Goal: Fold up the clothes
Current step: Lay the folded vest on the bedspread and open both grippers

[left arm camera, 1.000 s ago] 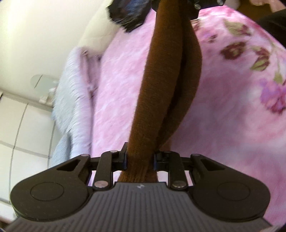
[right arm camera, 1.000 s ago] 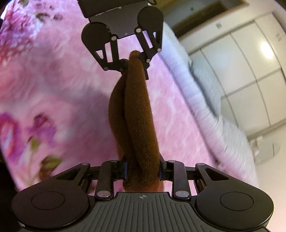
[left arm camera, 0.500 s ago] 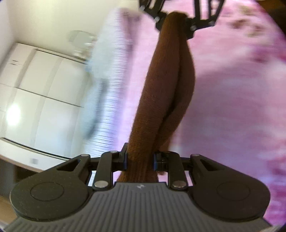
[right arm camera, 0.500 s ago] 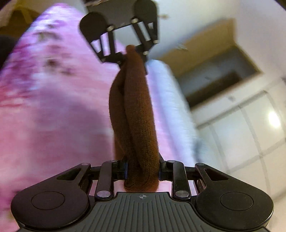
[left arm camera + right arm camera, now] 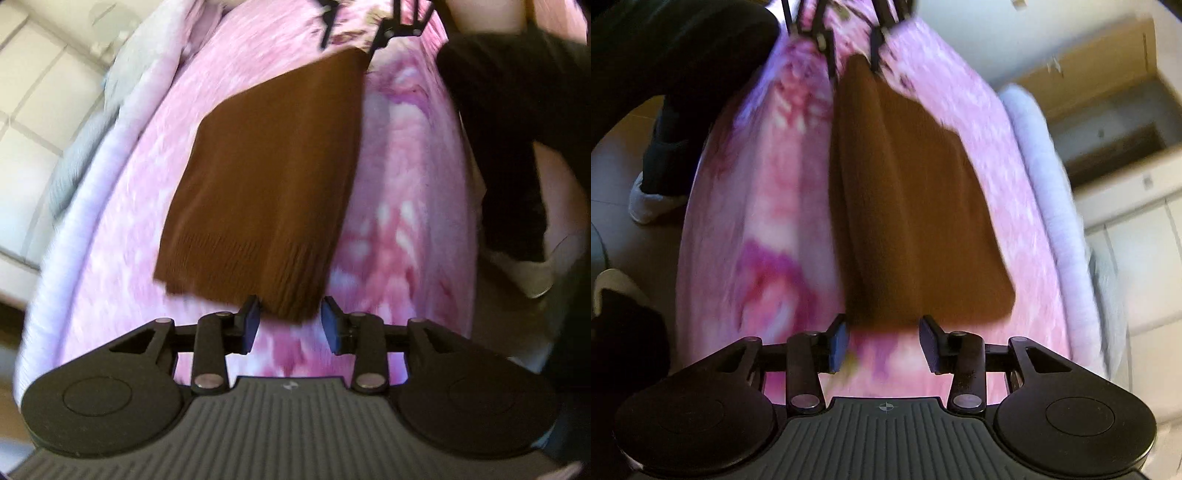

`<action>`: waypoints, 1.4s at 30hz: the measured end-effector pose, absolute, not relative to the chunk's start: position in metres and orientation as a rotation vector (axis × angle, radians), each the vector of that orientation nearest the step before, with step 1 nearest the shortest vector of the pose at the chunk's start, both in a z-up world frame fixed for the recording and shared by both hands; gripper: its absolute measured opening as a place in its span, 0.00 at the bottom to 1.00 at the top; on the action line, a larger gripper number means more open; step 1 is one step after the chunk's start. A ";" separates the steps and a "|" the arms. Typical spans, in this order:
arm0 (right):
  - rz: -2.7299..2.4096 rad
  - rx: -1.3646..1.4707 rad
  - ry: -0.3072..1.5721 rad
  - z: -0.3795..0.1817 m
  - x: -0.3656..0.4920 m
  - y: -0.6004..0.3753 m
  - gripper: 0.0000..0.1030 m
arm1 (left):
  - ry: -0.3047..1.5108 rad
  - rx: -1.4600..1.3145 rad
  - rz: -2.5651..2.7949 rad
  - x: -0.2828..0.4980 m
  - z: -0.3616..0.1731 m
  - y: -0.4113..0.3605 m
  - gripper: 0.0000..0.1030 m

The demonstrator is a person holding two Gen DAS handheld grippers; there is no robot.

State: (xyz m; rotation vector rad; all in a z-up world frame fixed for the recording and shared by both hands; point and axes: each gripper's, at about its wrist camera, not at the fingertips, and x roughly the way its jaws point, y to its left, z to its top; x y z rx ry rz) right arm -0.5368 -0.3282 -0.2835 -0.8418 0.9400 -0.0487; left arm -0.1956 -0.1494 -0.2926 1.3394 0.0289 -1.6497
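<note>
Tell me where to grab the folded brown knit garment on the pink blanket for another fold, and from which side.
Probably take the brown knit garment at its ribbed hem corners, which lie nearest the open left tool. Come from above that end: it lies flat on the pink floral blanket, so only the edges offer a pinch.

We have both grippers angled down, left gripper (image 5: 290,325) and right gripper (image 5: 882,341) jaws just opening, pads clear, nothing clamped.
</note>
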 end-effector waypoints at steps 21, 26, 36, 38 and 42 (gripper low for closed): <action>-0.370 0.324 0.767 -0.242 -0.412 -0.552 0.27 | 0.521 0.790 -1.566 -0.082 -0.301 -0.315 0.24; -0.377 0.418 0.744 -0.255 -0.412 -0.576 0.27 | 0.527 0.783 -1.561 -0.072 -0.307 -0.322 0.25; -0.359 0.321 0.642 -0.217 -0.464 -0.496 0.27 | 0.414 0.710 -1.512 -0.093 -0.261 -0.254 0.25; -0.308 0.296 0.635 -0.215 -0.478 -0.465 0.27 | 0.414 0.711 -1.561 -0.114 -0.259 -0.232 0.26; -0.251 0.230 0.675 -0.223 -0.496 -0.410 0.27 | 0.415 0.771 -1.583 -0.145 -0.277 -0.208 0.26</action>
